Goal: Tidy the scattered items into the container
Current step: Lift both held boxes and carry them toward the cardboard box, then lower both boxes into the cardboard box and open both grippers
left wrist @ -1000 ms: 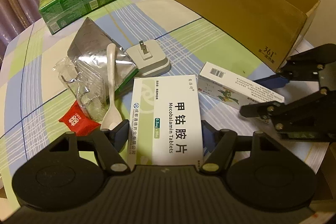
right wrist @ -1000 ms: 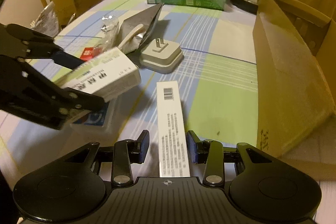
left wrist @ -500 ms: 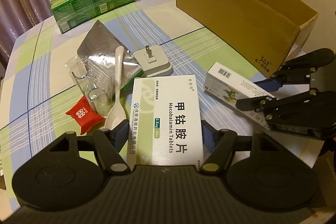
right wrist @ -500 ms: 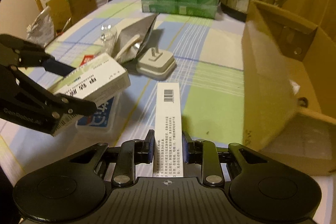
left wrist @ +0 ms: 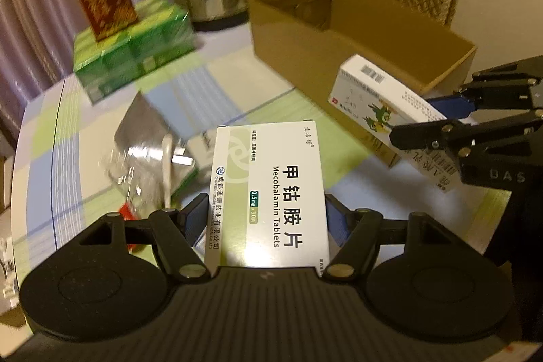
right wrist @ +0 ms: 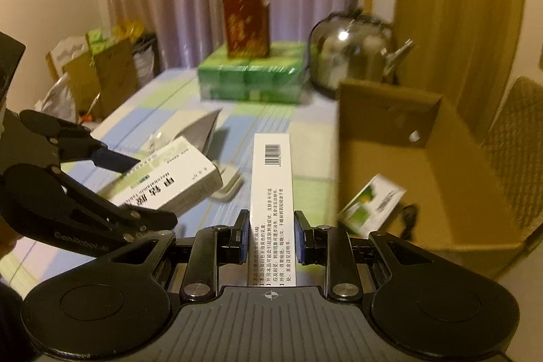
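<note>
A checked tablecloth (left wrist: 101, 131) carries blurred clutter, perhaps a foil pouch (left wrist: 146, 121) and a spoon (left wrist: 166, 165). The left gripper (left wrist: 266, 219) pinches a white tablet box (left wrist: 271, 192) above it. The right gripper (right wrist: 270, 240), its jaws just closed, clamps a narrow carton (right wrist: 271, 192) near the open cardboard box (right wrist: 390, 158), which holds a green packet (right wrist: 373, 202).

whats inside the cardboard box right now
In the right wrist view the cardboard box holds a green-and-white carton lying tilted on its floor, with a dark cable-like item beside it. The near wall hides the rest of the floor.
</note>
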Tool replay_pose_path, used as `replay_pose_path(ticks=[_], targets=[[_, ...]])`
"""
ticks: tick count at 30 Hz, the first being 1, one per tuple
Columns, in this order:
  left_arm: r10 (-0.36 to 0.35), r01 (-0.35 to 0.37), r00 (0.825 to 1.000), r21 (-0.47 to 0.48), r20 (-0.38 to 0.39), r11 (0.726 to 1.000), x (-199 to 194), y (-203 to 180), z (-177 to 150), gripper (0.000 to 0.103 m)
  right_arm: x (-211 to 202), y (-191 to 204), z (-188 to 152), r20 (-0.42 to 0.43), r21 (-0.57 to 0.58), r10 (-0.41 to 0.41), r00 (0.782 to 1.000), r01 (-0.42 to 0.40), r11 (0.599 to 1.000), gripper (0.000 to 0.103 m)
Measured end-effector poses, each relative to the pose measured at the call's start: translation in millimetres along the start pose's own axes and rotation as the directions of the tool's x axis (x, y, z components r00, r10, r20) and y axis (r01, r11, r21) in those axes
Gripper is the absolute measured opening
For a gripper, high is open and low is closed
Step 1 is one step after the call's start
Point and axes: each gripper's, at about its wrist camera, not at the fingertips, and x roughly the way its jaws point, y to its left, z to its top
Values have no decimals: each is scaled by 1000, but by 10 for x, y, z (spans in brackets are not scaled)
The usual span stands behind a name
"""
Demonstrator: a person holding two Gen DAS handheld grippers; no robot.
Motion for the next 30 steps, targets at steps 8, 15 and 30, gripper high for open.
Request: replay_pose_path(ticks=[8, 15, 30], targets=[[-42, 40, 996, 40, 73, 998, -52, -423, 603, 67, -249, -683, 345, 78, 106, -85, 993, 76, 991, 23], [-100, 95, 987, 43, 124, 995, 120, -818, 1178, 67, -141, -1371, 585, 97, 182, -150, 984, 131, 975, 23], [-125, 124, 990, 10, 63, 992, 1061, -1139, 1734, 67, 368, -2054, 443, 9, 260, -163, 987, 155, 953, 23]])
